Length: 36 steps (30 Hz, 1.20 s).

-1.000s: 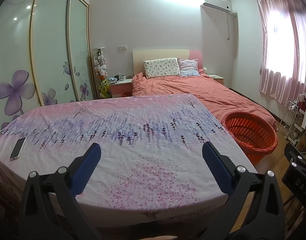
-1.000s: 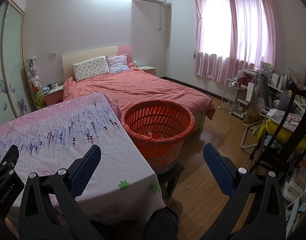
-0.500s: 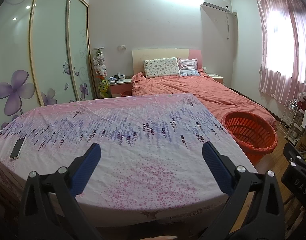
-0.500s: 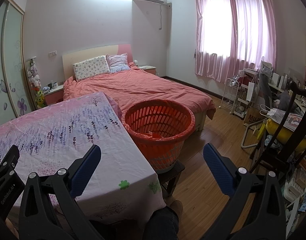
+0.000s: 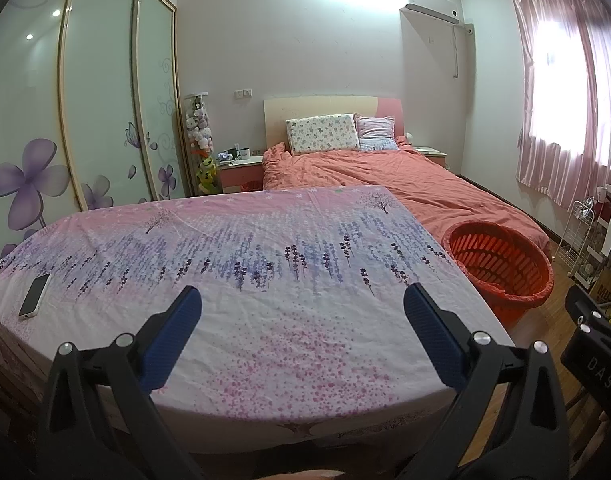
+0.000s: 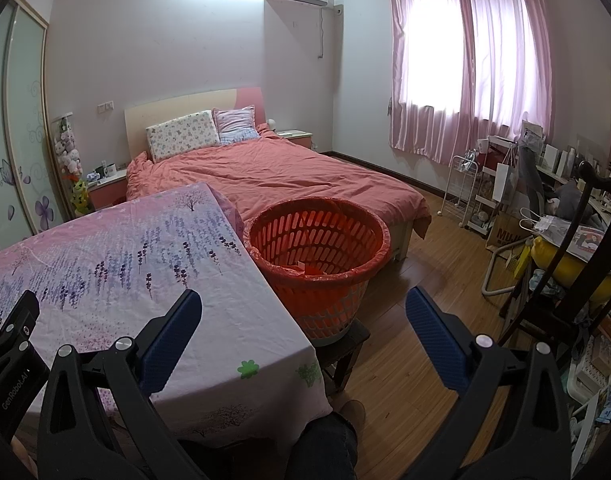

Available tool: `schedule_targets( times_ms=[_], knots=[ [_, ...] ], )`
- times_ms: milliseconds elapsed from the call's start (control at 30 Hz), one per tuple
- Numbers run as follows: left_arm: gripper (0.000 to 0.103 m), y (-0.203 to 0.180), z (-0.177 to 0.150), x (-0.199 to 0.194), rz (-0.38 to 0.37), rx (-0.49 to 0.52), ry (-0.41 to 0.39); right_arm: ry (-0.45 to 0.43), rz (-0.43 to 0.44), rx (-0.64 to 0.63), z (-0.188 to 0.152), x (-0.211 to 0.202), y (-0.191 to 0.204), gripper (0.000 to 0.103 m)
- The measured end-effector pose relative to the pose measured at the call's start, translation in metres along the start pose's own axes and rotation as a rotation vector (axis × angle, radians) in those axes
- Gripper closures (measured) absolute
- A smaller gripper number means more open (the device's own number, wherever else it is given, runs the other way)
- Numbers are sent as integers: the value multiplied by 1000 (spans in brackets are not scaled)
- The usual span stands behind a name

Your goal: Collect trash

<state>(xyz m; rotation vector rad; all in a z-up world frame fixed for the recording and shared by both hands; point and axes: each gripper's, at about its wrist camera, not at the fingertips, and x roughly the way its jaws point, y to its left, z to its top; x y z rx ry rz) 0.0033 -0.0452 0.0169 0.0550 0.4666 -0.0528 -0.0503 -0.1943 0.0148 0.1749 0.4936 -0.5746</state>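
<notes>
Pink flowery cloth covers the table, with a phone at its left edge. Both claws, left gripper and right gripper, are spread wide, holding nothing. Orange basket sits just right of the table.

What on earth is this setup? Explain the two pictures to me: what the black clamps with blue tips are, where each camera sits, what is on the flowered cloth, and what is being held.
A person holds two hand-held grippers, each with a camera looking out along its blue-padded fingers. One picture comes from the left gripper, aimed over the table with the flowered cloth. The other comes from the right gripper, aimed further right, toward the orange basket standing on a low stool beside the table. Both grippers are open and hold nothing. Only a phone lies on the cloth, near its left edge. Something pale lies in the basket's bottom; I cannot tell what.
</notes>
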Motion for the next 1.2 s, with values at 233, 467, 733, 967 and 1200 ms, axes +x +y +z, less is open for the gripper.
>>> schedule_targets(
  times_ms=[233,467,733,967,1200],
  knots=[
    [4,-1,-3,1,0,-2,5,0,0,0,0,0,0,2],
    [4,-3,-5,2,-1,-3,9,1,0,0,1,0,0,2],
    [4,-2,-5,2,-2,-3,9,1,0,-1,1,0,1,2],
    [4,-3,-4,2,2,-5,5,3,2,-4,-2,0,4,2],
    [4,-5,-5,1,-5,-4,0,3,3,-6,-3,0,7,2]
  ],
)
